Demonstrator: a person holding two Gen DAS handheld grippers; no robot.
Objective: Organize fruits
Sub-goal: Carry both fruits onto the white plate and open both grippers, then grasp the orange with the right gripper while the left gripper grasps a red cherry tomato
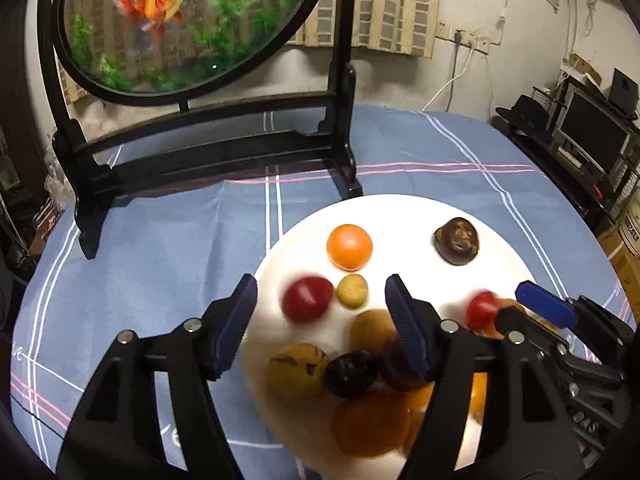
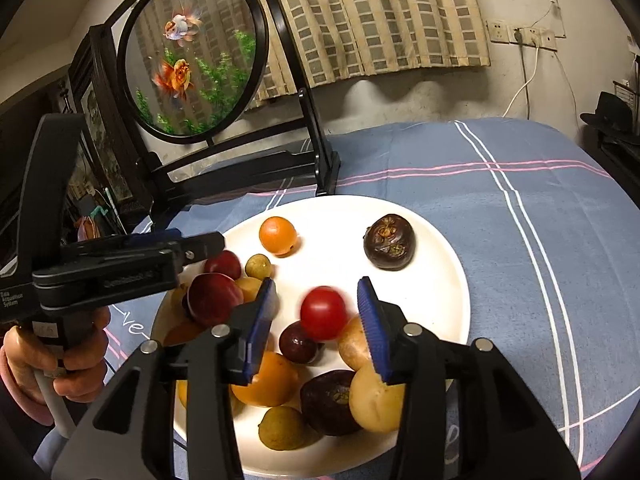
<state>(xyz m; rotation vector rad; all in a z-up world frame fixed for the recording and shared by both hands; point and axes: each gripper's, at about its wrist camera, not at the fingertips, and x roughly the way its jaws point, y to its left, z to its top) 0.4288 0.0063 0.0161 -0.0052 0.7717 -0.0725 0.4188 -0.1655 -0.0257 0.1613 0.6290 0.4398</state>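
Fruits are being sorted on a white plate [image 2: 440,256] on a blue-clothed table [image 2: 540,240]. An orange [image 2: 277,235] and a dark mangosteen [image 2: 389,241] are lying well apart on the far side, while most fruit is crowded at the near side, so much seems left. The right gripper [image 2: 316,312] is spread around a blurred red tomato [image 2: 323,313]; the left gripper [image 1: 320,312] is spread, empty, above a red plum [image 1: 307,298].

A blue striped tablecloth [image 2: 520,248] carries a white plate [image 2: 440,280] and a black-framed goldfish screen [image 2: 192,60].
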